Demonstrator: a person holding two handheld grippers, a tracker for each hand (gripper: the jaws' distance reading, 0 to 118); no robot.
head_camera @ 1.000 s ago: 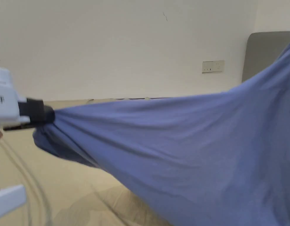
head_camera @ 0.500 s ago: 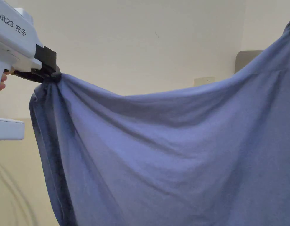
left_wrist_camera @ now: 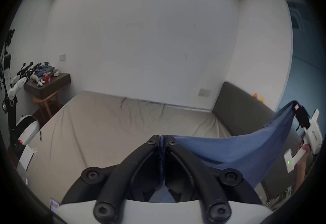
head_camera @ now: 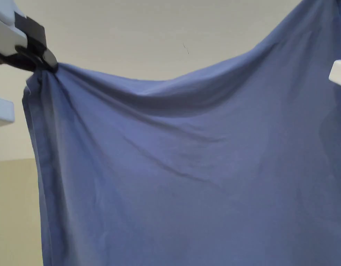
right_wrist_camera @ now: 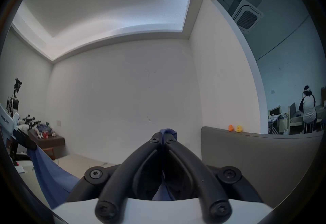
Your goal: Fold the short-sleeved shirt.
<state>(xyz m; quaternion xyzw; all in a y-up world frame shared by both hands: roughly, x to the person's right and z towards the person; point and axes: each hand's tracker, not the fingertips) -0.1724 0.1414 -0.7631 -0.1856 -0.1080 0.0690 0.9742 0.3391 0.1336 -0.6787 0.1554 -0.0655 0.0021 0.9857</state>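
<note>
A blue short-sleeved shirt hangs in the air like a curtain, stretched between both grippers. In the head view my left gripper pinches its top left corner, jaws shut on bunched cloth. The left gripper view shows the same grip, with the shirt running right to the right gripper, shut on the far corner. In the right gripper view my right gripper is shut with a blue fold poking out above the jaws, and the shirt sags to the left gripper.
A beige bed sheet spreads below, with a grey headboard on the right. A dark side table with clutter and a stand with equipment are at the left. Another person stands in a far room.
Both grippers have lifted the shirt from a low, sideways stretch to hanging high in front of the head camera. The left gripper rose from mid-left to the top left.
</note>
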